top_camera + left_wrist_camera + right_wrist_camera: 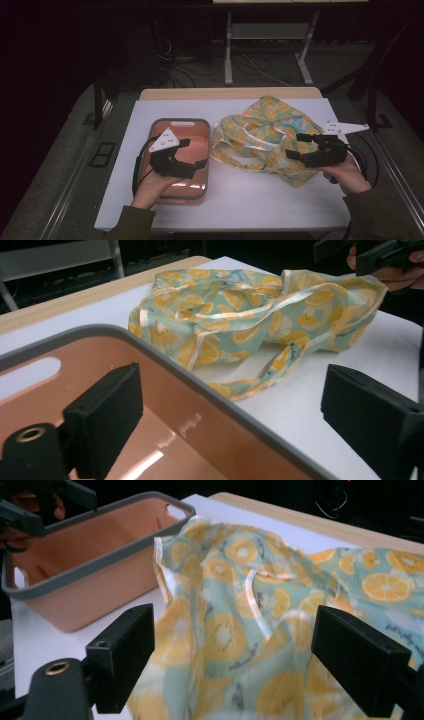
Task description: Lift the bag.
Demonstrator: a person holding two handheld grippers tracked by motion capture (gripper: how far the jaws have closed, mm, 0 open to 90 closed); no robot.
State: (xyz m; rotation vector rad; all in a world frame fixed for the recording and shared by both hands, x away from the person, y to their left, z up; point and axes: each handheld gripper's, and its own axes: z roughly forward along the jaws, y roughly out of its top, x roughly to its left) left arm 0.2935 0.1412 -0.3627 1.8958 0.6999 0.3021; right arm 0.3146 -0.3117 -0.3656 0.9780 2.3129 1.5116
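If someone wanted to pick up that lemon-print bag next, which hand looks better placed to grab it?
The right. Its claw hangs open directly over the lemon-print bag, cloth between its jaws. The left claw is open astride the pink bin's rim, apart from the bag.

pink bin (199, 131), lemon-print bag (260, 135), white table (240, 200)

On the table (230, 200) the basin (181, 121) sits left of the crumpled bag (260, 135) (just beside it).

The left claw (187, 152) covers part of the pink tub's (196, 127) floor; the bag's (250, 605) near edge blurs.
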